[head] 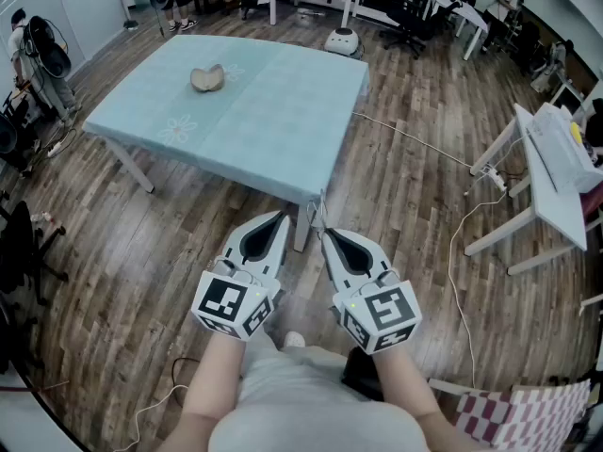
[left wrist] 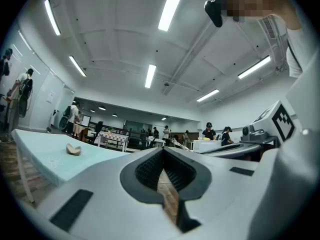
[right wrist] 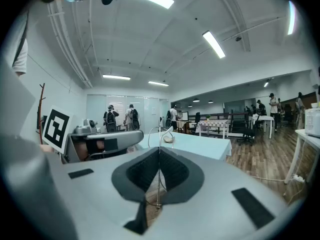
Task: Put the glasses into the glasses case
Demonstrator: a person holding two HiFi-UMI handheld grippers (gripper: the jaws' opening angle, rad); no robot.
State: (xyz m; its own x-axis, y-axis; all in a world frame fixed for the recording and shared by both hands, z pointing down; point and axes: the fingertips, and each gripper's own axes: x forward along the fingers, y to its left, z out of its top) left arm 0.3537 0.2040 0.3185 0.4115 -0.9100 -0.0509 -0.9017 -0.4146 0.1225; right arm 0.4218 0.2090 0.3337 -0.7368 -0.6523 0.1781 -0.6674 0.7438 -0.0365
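An open beige glasses case (head: pixel 208 78) lies on the far left part of a table with a light blue cloth (head: pixel 283 111). Both grippers are held close to my body, short of the table's near corner. The left gripper (head: pixel 281 217) is shut with nothing in it; its jaws (left wrist: pixel 162 151) meet at the tips. The right gripper (head: pixel 325 235) is shut on thin wire-framed glasses (head: pixel 321 209). In the right gripper view the wire of the glasses (right wrist: pixel 159 176) runs up between the pads of that gripper (right wrist: pixel 160 149), and the case (right wrist: pixel 169 139) shows small beyond. The case (left wrist: pixel 73 149) also shows at the left in the left gripper view.
Wooden floor lies between me and the table. A white desk (head: pixel 556 177) stands to the right, with a white cable (head: pixel 457 252) trailing over the floor. A white round device (head: pixel 345 40) sits beyond the table. People, chairs and more tables fill the far end.
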